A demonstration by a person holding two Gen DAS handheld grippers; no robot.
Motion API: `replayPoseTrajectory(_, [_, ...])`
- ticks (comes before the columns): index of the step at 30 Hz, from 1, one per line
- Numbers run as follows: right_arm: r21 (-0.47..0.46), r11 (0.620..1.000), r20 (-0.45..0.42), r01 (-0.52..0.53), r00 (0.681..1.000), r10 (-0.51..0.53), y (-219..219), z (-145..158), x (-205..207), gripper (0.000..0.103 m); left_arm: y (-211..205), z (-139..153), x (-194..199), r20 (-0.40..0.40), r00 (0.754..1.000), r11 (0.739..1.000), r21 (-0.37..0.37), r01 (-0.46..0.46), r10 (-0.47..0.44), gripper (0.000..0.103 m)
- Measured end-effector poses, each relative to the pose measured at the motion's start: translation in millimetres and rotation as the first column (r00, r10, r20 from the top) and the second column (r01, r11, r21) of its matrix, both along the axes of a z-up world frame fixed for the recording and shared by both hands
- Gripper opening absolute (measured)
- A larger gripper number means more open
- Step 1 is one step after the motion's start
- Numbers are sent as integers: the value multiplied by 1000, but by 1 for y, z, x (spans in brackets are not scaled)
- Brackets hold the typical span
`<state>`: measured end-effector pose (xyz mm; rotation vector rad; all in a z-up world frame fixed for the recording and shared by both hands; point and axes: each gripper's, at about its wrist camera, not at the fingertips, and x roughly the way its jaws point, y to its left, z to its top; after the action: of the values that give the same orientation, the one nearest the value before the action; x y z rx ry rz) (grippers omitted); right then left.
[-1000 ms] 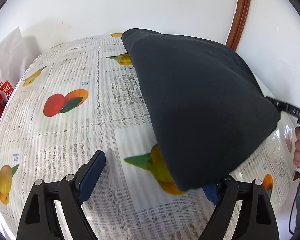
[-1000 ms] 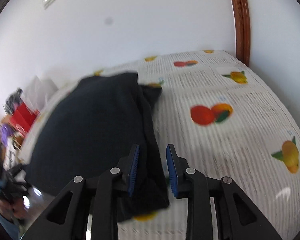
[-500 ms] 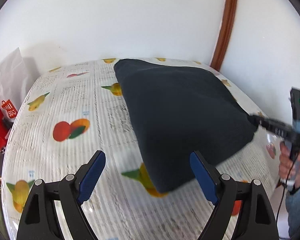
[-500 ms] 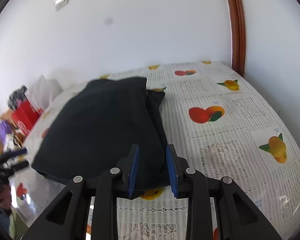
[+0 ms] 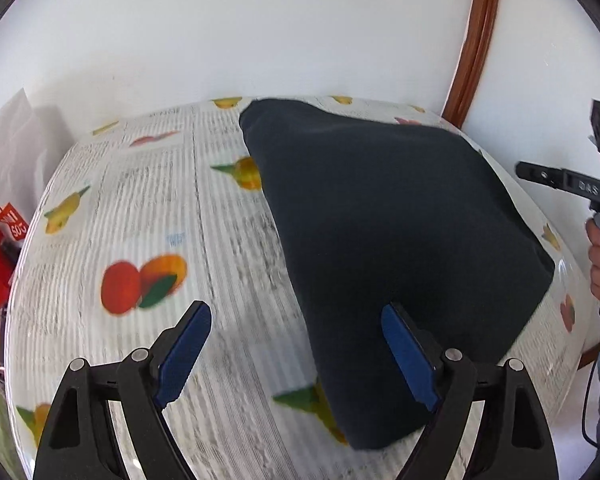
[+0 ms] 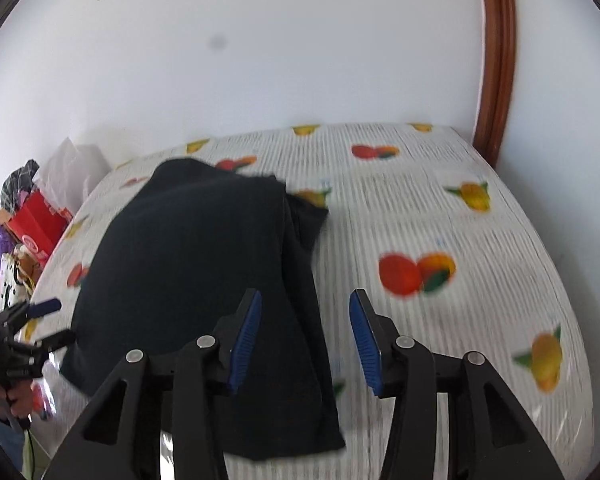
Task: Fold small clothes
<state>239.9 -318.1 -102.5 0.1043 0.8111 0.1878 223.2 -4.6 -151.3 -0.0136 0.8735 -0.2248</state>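
Left wrist: one dark folded garment [image 5: 396, 248] lies on the fruit-print tabletop [image 5: 148, 216]. Left gripper [image 5: 296, 356] jaws released, holding nothing, as before; right finger [image 5: 408, 356] overlaps the cloth edge.

Right wrist: one garment [image 6: 204, 280]. Right gripper [image 6: 306, 340] jaws, clenched 0.5 s ago, now released. Frame blurred; garment's near edge hidden.

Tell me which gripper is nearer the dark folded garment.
Neither clearly. The left gripper is open at the garment's near corner, one finger over the cloth. The right gripper is open over its opposite edge, one finger likewise above it.
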Motion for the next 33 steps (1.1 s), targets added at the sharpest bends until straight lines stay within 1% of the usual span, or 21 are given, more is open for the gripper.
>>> replayPoseTrajectory(3, [46, 999, -28, -10, 1000, 12, 7, 3, 44, 49, 3, 3, 18, -9, 1000, 1000, -31, 0, 0, 86])
replayPoseTrajectory(6, [76, 997, -72, -2, 997, 8, 9, -4, 86, 49, 0, 5, 39, -25, 999, 995, -90, 32, -35, 85])
replayPoseTrajectory(8, [102, 995, -118, 4, 993, 9, 11, -16, 111, 49, -9, 4, 47, -39, 997, 995, -78, 59, -62, 85])
replayPoseTrajectory(12, [236, 971, -242, 22, 970, 37, 11, -40, 145, 49, -23, -13, 59, -90, 991, 995, -43, 94, -98, 88])
replayPoseTrajectory(15, [287, 958, -319, 5, 943, 91, 18, -52, 163, 47, -23, -24, 64, -123, 987, 992, -80, 99, -108, 89])
replayPoseTrajectory(16, [303, 953, -316, -2, 943, 102, 20, -53, 167, 39, -21, -25, 65, -133, 985, 990, -99, 99, -111, 89])
replayPoseTrajectory(17, [310, 950, -297, -19, 948, 117, 23, -52, 169, 25, -19, -26, 66, -143, 983, 989, -111, 99, -115, 89])
replayPoseTrajectory(18, [298, 954, -273, -32, 955, 117, 25, -48, 169, 24, -18, -27, 67, -149, 982, 987, -122, 102, -119, 89])
replayPoseTrajectory(19, [266, 962, -214, -59, 970, 119, 28, -38, 165, 18, -17, -27, 67, -153, 981, 986, -130, 104, -123, 89])
replayPoseTrajectory(21, [236, 964, -20, -119, 992, 128, 28, -13, 149, 15, -18, -27, 65, -151, 980, 986, -126, 108, -126, 89])
replayPoseTrajectory(22, [213, 964, 100, -159, 985, 140, 28, 1, 135, 13, -19, -27, 65, -149, 981, 986, -124, 110, -128, 89])
replayPoseTrajectory(23, [164, 972, 164, -169, 976, 142, 31, 6, 127, 12, -19, -27, 64, -146, 981, 986, -122, 111, -129, 89])
replayPoseTrajectory(24, [66, 986, 181, -155, 973, 141, 38, 4, 124, 11, -20, -27, 63, -145, 981, 986, -121, 112, -129, 89])
replayPoseTrajectory(25, [10, 991, 145, -137, 980, 134, 43, -4, 130, 11, -21, -27, 62, -141, 981, 986, -118, 115, -131, 89])
replayPoseTrajectory(26, [-21, 994, 88, -112, 990, 113, 45, -15, 138, 10, -21, -26, 61, -139, 981, 986, -116, 116, -132, 89])
replayPoseTrajectory(27, [-55, 996, 13, -72, 997, 73, 46, -30, 148, 6, -21, -26, 61, -139, 982, 986, -117, 116, -132, 89])
replayPoseTrajectory(28, [-92, 995, -26, -45, 999, 42, 45, -38, 154, 3, -22, -26, 60, -142, 981, 987, -117, 113, -129, 89])
replayPoseTrajectory(29, [-124, 992, -56, -19, 998, 12, 41, -43, 157, 3, -22, -25, 59, -142, 982, 987, -116, 110, -126, 89])
replayPoseTrajectory(30, [-124, 992, -77, 6, 997, -16, 33, -44, 157, 3, -22, -24, 57, -139, 983, 988, -113, 107, -122, 89])
replayPoseTrajectory(32, [-13, 1000, -45, 25, 999, -25, 11, -31, 142, 5, -24, -22, 54, -131, 984, 989, -99, 107, -120, 89])
replayPoseTrajectory(33, [-3, 1000, -30, 31, 999, -32, 5, -24, 133, 5, -22, -21, 54, -127, 985, 990, -90, 108, -119, 89])
